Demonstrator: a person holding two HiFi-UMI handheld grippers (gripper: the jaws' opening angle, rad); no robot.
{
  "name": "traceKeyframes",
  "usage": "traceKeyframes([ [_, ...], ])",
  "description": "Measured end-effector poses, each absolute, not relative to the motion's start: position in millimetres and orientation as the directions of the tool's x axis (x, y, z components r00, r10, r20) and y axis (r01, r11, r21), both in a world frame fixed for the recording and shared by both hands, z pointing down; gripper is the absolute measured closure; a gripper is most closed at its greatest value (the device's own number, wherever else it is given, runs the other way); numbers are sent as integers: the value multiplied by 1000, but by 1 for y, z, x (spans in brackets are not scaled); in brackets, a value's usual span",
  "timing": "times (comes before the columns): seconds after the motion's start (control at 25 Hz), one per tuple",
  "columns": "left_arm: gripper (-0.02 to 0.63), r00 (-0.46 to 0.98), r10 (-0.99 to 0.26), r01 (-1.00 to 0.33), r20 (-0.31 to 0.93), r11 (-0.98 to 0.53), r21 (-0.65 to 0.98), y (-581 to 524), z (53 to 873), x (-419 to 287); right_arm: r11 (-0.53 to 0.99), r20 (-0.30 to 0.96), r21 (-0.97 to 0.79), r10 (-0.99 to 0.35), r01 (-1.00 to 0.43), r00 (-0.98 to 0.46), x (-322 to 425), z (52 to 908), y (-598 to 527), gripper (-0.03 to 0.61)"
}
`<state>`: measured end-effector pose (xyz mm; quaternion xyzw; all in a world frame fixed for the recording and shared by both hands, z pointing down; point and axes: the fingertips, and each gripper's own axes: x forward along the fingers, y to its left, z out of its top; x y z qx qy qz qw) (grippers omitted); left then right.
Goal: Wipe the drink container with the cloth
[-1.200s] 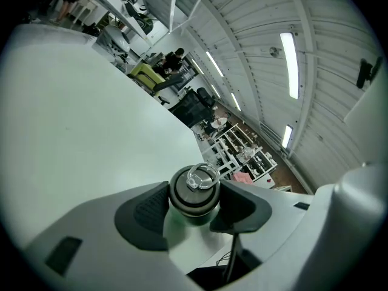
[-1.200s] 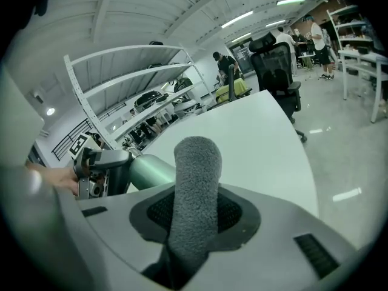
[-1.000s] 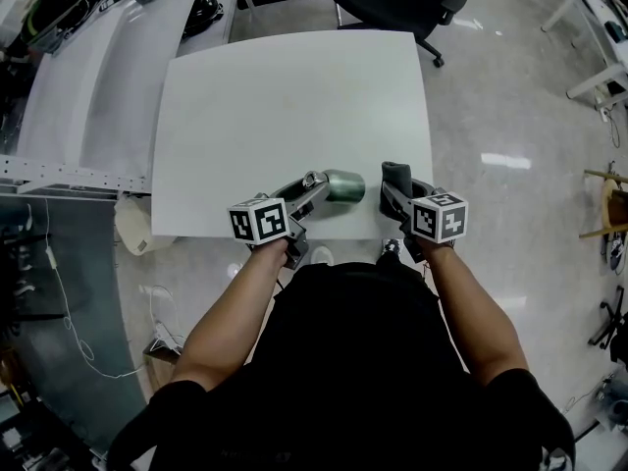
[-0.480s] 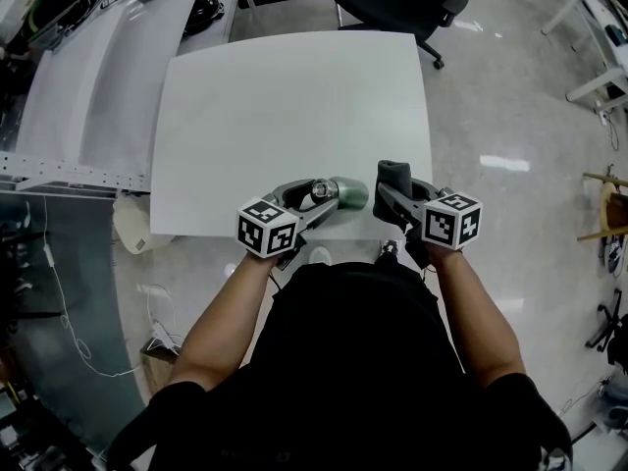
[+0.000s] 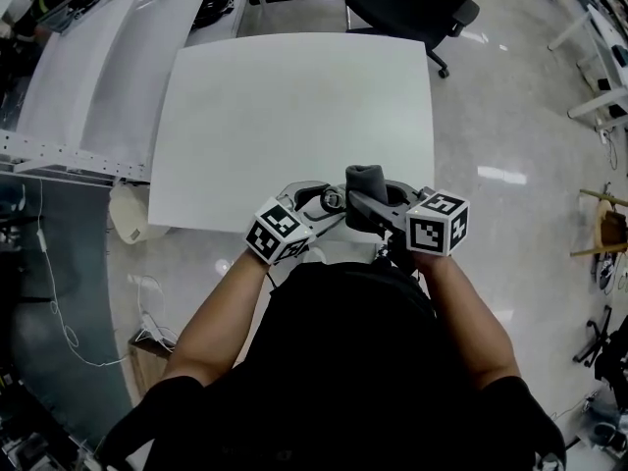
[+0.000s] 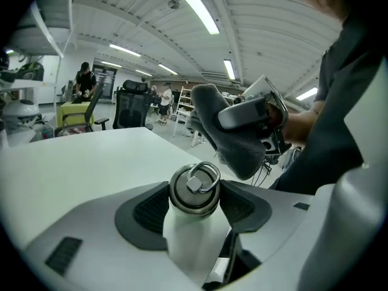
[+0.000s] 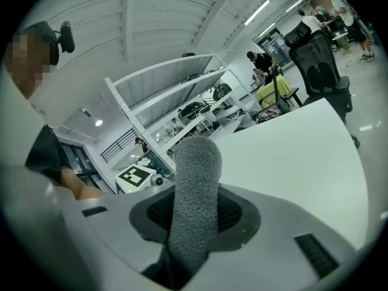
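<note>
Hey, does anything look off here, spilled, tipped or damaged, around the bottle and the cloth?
Nothing stands out. The bottle sits capped between the jaws of the left tool, the grey cloth is gripped in the right tool close by, and the white table shows no spill.

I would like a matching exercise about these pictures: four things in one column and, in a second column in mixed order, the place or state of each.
Things:
1. bottle
2. cloth
3. table
4. office chair

Places or states:
a. black, beyond the table's far edge
b. clamped in the right gripper
c. white top
d. clamped in the left gripper

Pairs: 1-d, 2-b, 3-c, 4-a.
</note>
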<state>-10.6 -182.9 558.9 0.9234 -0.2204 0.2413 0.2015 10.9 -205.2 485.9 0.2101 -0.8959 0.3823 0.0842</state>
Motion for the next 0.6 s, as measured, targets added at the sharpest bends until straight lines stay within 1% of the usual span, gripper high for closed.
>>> traceKeyframes([
  [0.32, 350, 771, -277, -427, 573, -893, 144, -174, 559, -5, 641, 321, -643, -270, -419, -908, -2, 484, -203, 467],
  [0.6, 350, 771, -265, -398, 579, -911, 113, -171, 562, -5, 643, 351, -635, -256, -429, -901, -4, 493, -201, 466],
])
